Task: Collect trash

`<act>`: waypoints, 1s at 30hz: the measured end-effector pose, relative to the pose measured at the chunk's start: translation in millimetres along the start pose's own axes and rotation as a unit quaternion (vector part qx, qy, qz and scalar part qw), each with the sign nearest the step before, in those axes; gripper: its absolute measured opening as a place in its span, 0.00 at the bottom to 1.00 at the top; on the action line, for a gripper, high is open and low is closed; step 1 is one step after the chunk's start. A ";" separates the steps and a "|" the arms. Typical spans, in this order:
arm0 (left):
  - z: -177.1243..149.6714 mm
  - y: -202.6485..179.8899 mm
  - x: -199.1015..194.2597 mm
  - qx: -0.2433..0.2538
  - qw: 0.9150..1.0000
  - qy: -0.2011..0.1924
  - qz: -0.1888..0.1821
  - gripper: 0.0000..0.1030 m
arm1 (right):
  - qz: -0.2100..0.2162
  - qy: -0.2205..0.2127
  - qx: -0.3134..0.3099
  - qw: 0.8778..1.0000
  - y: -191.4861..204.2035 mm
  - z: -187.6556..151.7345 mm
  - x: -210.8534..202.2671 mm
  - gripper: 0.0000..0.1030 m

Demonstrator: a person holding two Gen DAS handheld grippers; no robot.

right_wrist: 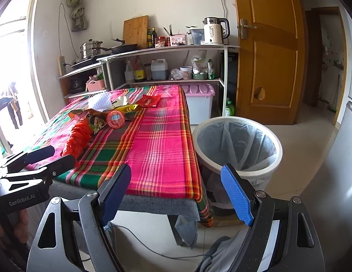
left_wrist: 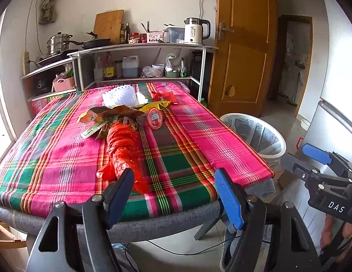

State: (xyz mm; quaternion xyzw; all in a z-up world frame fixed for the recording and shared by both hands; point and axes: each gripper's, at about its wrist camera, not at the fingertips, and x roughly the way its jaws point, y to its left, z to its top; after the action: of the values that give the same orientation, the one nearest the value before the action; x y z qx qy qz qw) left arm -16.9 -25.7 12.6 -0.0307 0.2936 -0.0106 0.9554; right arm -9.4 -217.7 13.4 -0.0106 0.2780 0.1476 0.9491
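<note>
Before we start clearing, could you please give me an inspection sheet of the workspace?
Surface: table under a plaid cloth, bare toward its right side.
Job's things: red plastic bag, round red lid, wrappers, white foam net and red packet clustered mid-table; lined trash bin beside the table's right edge.
Clutter: nothing seen beyond the trash.
Grippers: left gripper open, empty, near the bag; right gripper open, empty.
Cables: black cable on the floor under the table.
Surroundings: kitchen shelf, kettle, wooden door.
</note>
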 end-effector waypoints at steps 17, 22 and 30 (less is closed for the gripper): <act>-0.7 -2.2 -1.6 -0.001 1.000 0.000 -0.002 0.73 | 0.001 0.002 0.001 1.000 -1.6 0.4 -2.4 0.79; -1.4 -2.5 -0.9 -0.001 1.000 0.002 -0.004 0.73 | -0.001 0.002 0.001 1.000 -0.9 0.6 -2.6 0.79; 0.0 -4.0 0.5 -0.002 1.000 0.000 -0.002 0.73 | -0.001 0.002 0.001 1.000 -0.4 0.3 -2.8 0.79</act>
State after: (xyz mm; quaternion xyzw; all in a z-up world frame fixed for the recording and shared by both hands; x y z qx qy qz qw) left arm -16.5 -29.7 12.6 -0.0334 0.2936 -0.0123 0.9553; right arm -11.4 -218.9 15.1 -0.0104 0.2804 0.1459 0.9487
